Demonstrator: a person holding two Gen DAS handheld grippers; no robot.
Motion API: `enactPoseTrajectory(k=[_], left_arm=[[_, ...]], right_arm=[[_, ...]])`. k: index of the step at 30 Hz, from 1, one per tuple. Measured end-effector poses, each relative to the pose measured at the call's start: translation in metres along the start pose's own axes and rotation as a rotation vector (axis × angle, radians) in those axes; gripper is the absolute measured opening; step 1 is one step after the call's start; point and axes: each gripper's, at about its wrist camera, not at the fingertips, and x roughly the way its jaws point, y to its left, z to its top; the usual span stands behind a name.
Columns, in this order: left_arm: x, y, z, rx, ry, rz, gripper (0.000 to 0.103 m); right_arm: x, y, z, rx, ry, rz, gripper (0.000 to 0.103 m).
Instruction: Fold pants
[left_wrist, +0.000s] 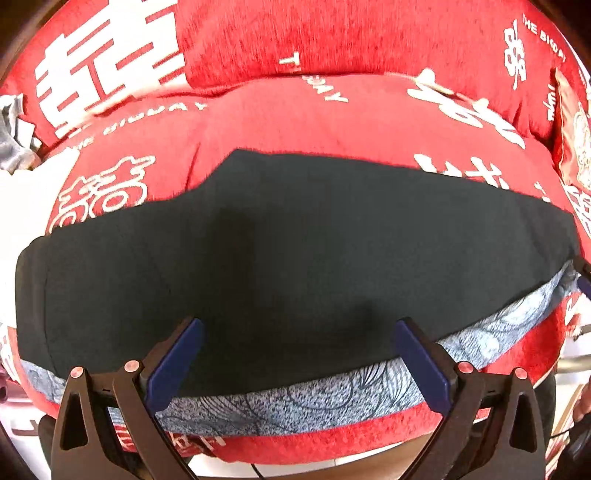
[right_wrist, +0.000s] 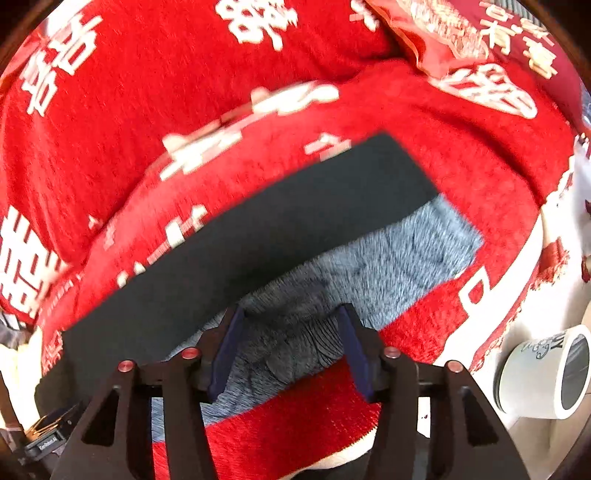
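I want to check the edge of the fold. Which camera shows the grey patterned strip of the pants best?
The left wrist view: there the grey patterned strip runs sharp along the whole near edge of the dark pants. The right wrist view shows only one end of the strip, closer but blurred, partly behind the open right gripper.

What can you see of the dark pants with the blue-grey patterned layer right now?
The dark pants with the blue-grey patterned layer lie flat on the red cushion with white lettering. The top is smooth, near-black soft fabric; a mottled blue-grey band with fine leaf-like lines shows along the near edge. They look already folded into a long strip with a squared end. The left gripper and the right gripper both stand open above the near edge; neither grips the fabric.
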Motion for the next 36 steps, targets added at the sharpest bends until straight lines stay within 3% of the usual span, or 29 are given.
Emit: enactPoseTrajectory(k=[4, 7, 9, 12, 14, 16, 20, 24, 26, 29, 32, 34, 36], left_arm=[[0.013, -0.018, -0.007, 0.036, 0.038, 0.012, 0.103], [0.025, -0.018, -0.014, 0.065, 0.045, 0.042, 0.103], [0.026, -0.011, -0.016, 0.050, 0.029, 0.026, 0.103], [0.027, 0.007, -0.015, 0.005, 0.054, 0.027, 0.103], [0.031, 0.023, -0.016, -0.039, 0.076, 0.006, 0.103], [0.034, 0.037, -0.017, -0.081, 0.097, -0.034, 0.103], [0.034, 0.044, -0.015, -0.087, 0.100, -0.031, 0.103], [0.025, 0.032, -0.010, -0.075, 0.085, 0.026, 0.103], [0.012, 0.015, -0.009, -0.032, 0.034, -0.004, 0.103], [0.001, -0.024, -0.006, 0.076, -0.019, -0.026, 0.103], [0.011, -0.048, -0.007, 0.163, 0.008, 0.022, 0.103], [0.026, -0.049, -0.008, 0.164, 0.046, 0.052, 0.103], [0.028, -0.033, -0.009, 0.103, 0.054, 0.003, 0.103]], right_arm=[[-0.007, 0.066, -0.013, -0.254, -0.003, 0.057, 0.075], [0.007, 0.127, -0.044, -0.500, 0.055, 0.100, 0.076], [0.029, 0.152, -0.057, -0.587, 0.113, 0.110, 0.076], [0.063, 0.149, -0.054, -0.569, 0.176, 0.100, 0.075], [0.061, 0.129, -0.039, -0.497, 0.154, 0.149, 0.075], [0.061, 0.100, -0.023, -0.421, 0.134, 0.079, 0.075], [0.063, 0.018, 0.010, -0.185, 0.103, -0.006, 0.075], [0.058, -0.031, 0.037, -0.030, 0.072, -0.234, 0.076], [0.045, -0.032, 0.037, 0.010, 0.057, -0.140, 0.076], [0.034, 0.007, 0.017, -0.131, 0.052, -0.093, 0.076], [0.038, 0.087, -0.024, -0.386, 0.095, -0.023, 0.082], [0.051, 0.125, -0.046, -0.511, 0.126, -0.014, 0.082], [0.063, 0.132, -0.060, -0.574, 0.146, -0.037, 0.084]])
